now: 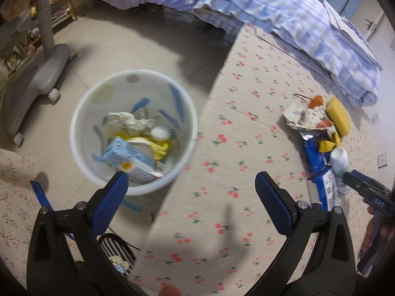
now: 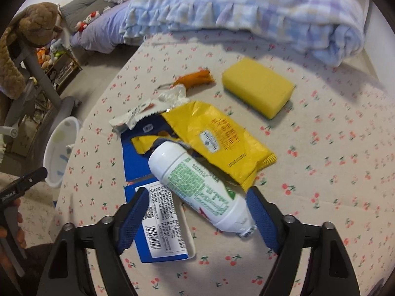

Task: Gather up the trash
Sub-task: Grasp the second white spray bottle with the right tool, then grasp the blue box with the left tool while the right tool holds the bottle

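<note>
The bed [image 2: 345,148], under a cherry-print sheet, fills most of both views, with a blue checked quilt [image 2: 246,12] bunched along the top of the frame. On the tiled floor [image 1: 123,49], at centre left of the left wrist view, stands a white waste bin [image 1: 81,113] just beside the bed's edge; it holds a light blue carton [image 1: 128,160], crumpled paper and yellow wrappers.

The remaining trash lies in a heap on the sheet, at the middle of the right wrist view. A yellow sponge block [image 2: 259,91] sits at upper right, apart from the heap. A yellow snack bag [image 2: 217,140] overlaps a flattened blue box [image 2: 138,162], and a torn white wrapper [image 2: 138,116] lies at the heap's upper left. A white plastic bottle [image 2: 197,182] with green print lies tilted across the box and bag.

The right hand-held gripper [image 2: 195,219] has its blue pads either side of the bottle's lower end; the right pad is at the bottle, the left stands clear, so nothing is clamped. The left hand-held gripper [image 1: 192,197] is spread wide and empty at the bottom of its view, straddling the bin's rim and the bed's edge.
</note>
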